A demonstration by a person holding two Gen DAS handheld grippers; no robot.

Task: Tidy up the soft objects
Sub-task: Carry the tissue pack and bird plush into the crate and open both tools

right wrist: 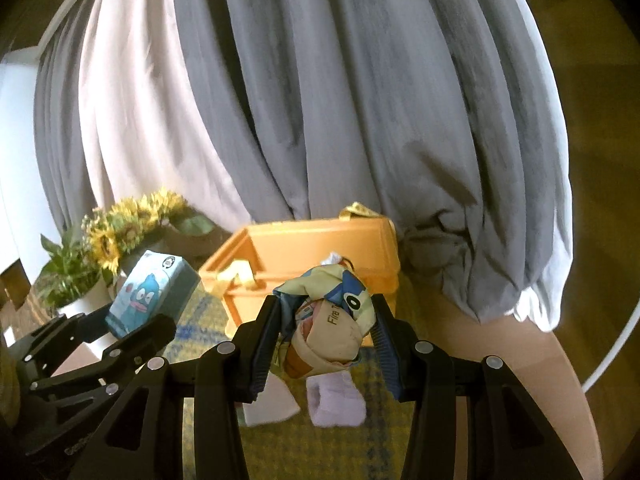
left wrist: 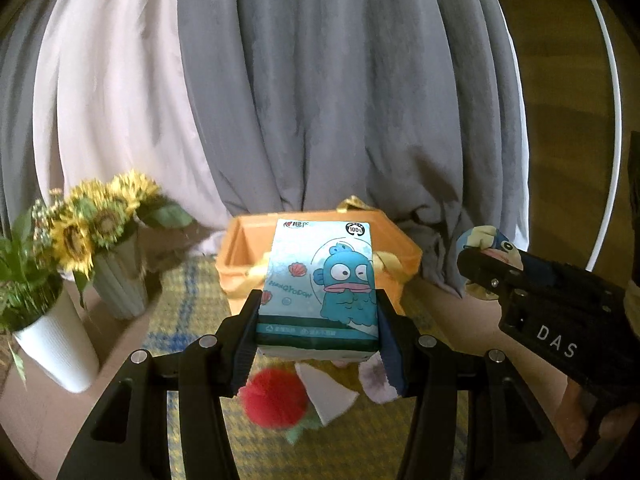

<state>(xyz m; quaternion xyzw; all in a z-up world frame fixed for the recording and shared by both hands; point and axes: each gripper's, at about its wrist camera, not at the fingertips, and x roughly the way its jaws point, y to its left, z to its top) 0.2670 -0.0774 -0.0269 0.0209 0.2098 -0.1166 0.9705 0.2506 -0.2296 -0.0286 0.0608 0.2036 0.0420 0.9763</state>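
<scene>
**Carrying two soft items toward the orange bin**

Holding a blue cartoon tissue pack (left wrist: 318,288), the left gripper (left wrist: 318,320) has its jaws closed on the pack's two long sides, so the pack's long axis runs forward, away from the camera. The orange bin (left wrist: 404,246) lies straight ahead, just beyond the pack's far end and lower, its opening facing up. The right gripper (right wrist: 326,330) has its jaws clamped on a crumpled printed fabric toy (right wrist: 332,320), and the same bin sits directly ahead of it too. Both grippers look about equally near the bin, side by side; I judge either could drop its load by moving forward over the rim.

Below the held items, a red pompom (left wrist: 274,400), a white cloth piece (left wrist: 330,396) and a lilac sock (right wrist: 338,404) lie on a yellow-and-blue checked mat (left wrist: 192,308) that covers part of the pale surface (left wrist: 36,408). At the left stand a white pot of greenery (left wrist: 56,348) and a ribbed vase of sunflowers (left wrist: 120,280). Grey and pale curtains (left wrist: 320,80) hang behind.
</scene>
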